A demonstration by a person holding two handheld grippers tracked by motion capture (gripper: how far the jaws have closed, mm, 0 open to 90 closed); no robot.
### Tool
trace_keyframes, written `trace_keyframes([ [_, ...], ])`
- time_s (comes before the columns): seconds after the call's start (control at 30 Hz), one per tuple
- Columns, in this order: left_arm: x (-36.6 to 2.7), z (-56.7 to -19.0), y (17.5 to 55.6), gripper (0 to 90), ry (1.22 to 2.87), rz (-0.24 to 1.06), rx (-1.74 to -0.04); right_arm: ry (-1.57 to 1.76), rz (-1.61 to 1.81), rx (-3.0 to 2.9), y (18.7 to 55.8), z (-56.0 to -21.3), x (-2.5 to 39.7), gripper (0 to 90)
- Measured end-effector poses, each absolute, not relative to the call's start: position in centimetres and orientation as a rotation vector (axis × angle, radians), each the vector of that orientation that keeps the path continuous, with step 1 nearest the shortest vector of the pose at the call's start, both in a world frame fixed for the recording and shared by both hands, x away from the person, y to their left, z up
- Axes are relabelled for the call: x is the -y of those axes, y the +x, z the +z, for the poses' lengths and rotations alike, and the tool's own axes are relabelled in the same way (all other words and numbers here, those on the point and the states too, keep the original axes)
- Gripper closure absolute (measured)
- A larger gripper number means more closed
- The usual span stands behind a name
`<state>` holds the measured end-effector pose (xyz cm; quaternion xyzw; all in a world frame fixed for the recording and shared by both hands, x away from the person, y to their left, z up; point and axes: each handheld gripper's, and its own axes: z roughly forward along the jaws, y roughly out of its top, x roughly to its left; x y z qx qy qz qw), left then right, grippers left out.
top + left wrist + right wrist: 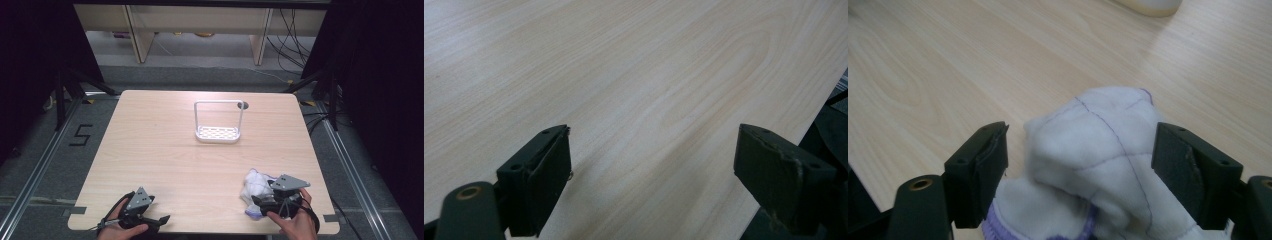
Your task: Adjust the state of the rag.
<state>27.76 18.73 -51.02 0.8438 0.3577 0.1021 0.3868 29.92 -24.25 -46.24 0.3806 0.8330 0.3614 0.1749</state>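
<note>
A crumpled white cloth with purple trim (254, 184) lies near the table's front right corner. My right gripper (261, 198) sits just behind it, open. In the right gripper view the cloth (1098, 150) bulges up between the two wide-apart jaws of that gripper (1080, 145), and neither jaw clamps it. My left gripper (159, 216) rests at the front left edge of the table, pointing to the right. In its own view the left gripper (654, 150) stands open over bare wood.
A white rack with a tall loop handle (218, 131) stands at the middle of the light wooden table (165, 150); its base edge (1150, 5) shows far off. A dark round hole (243, 105) lies behind it. The table's front edge (784, 150) runs close to the left gripper.
</note>
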Motion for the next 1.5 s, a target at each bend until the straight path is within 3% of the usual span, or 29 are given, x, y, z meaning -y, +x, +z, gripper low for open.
trace_keyframes([
  [0.17, -18.8, -50.9, 27.8, 14.8, 2.173, 0.278, -0.882, 1.095, 0.934, -2.419, 31.2, -47.0, 22.7, 23.6],
  [0.27, -18.6, -51.0, 27.7, 14.8, 2.154, 0.273, -0.887, 1.078, 0.874, -2.451, 32.1, -47.8, 22.7, 32.0],
  [0.47, -18.7, -50.9, 27.6, 14.8, 2.171, 0.279, -0.877, 0.985, 0.866, -2.478, 32.9, -47.6, 23.2, 58.3],
  [0.63, -18.7, -50.9, 27.6, 14.8, 2.171, 0.279, -0.875, 0.961, 0.856, -2.440, 32.4, -46.6, 23.2, 67.1],
  [1.13, -18.8, -50.9, 27.8, 14.9, 2.166, 0.281, -0.884, 0.825, 1.100, -2.320, 31.9, -39.5, 23.0, 70.3],
  [1.37, -18.8, -50.9, 27.8, 14.9, 2.158, 0.285, -0.894, 0.761, 1.202, -2.356, 33.3, -38.6, 19.1, 70.2],
  [1.5, -18.8, -51.0, 27.8, 14.9, 2.152, 0.286, -0.891, 0.743, 1.228, -2.409, 35.0, -40.0, 16.1, 70.1],
])
